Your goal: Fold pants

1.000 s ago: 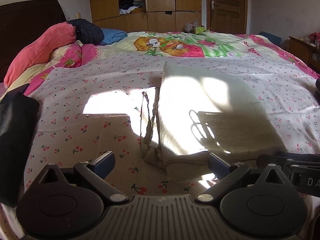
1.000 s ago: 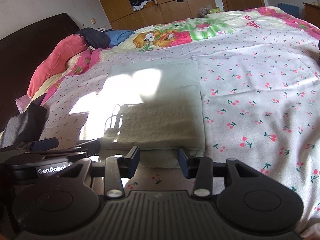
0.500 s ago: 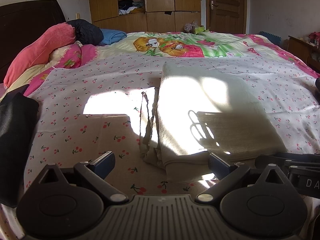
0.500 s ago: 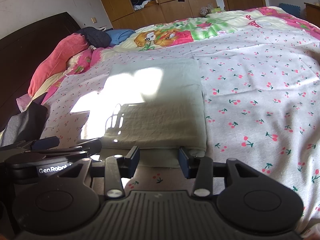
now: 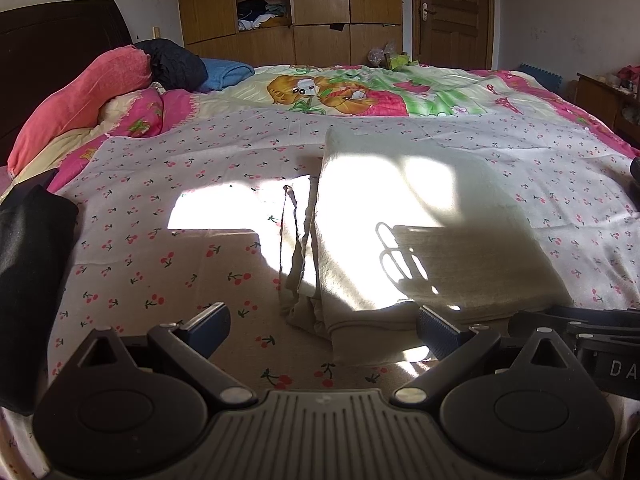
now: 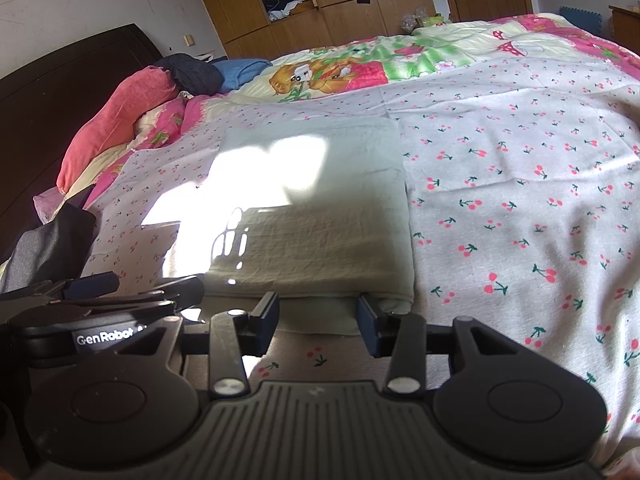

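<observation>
Folded cream pants [image 5: 420,216] lying flat as a rectangle on a cherry-print sheet [image 5: 160,248] spread over a bed, partly in a patch of sunlight; the near hem faces both cameras and loose layered edges show along the left side in the left wrist view. Left gripper [image 5: 322,322] low over the sheet at the near left corner of the pants, jaws wide apart with nothing between them (the right finger [image 5: 438,336] sits at the near hem; contact cannot be told). Right gripper [image 6: 318,318] at the near right corner [image 6: 394,300], jaws partly apart and empty, the hem just beyond its fingertips. Each gripper appears at the edge of the other's view. At the head of the bed: a pink pillow [image 5: 80,96], a dark bundle [image 5: 176,64] and a blue cloth [image 5: 226,74]; beyond, a cartoon-print quilt [image 5: 360,92] and a wooden wardrobe [image 5: 320,0].
</observation>
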